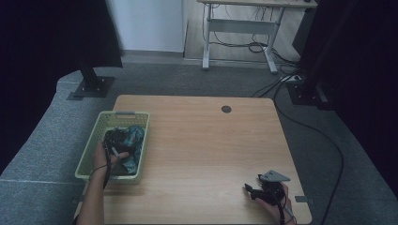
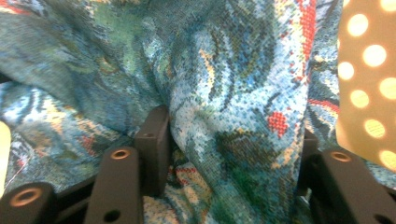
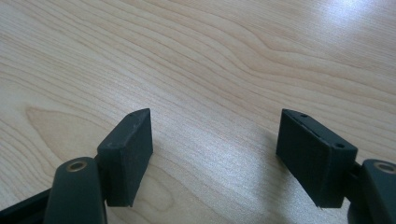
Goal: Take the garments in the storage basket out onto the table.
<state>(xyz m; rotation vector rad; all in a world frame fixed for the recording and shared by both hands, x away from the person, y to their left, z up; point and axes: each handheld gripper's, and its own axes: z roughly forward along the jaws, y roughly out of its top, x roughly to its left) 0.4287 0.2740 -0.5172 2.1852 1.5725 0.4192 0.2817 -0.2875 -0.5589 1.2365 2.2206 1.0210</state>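
Note:
A blue-green patterned cloth (image 1: 136, 136) with red flecks lies bunched in a light green plastic basket (image 1: 112, 114) at the table's left side. My left gripper (image 1: 115, 141) is down inside the basket. In the left gripper view its jaws stand wide apart, and a fold of the cloth (image 2: 233, 70) bulges between them around the left gripper (image 2: 231, 140); the basket's perforated wall (image 2: 364, 70) is at the right. My right gripper (image 1: 253, 184) rests low over the bare wood near the table's front right corner. In its own view the right gripper (image 3: 215, 135) is open with nothing between the jaws.
The wooden table (image 1: 202, 140) has a round dark grommet (image 1: 226, 109) near its far edge. Black stand bases (image 1: 91, 87) (image 1: 305, 92) sit on the grey carpet at either far corner. A cable (image 1: 328, 140) runs along the floor at the right. A desk frame (image 1: 239, 28) stands behind.

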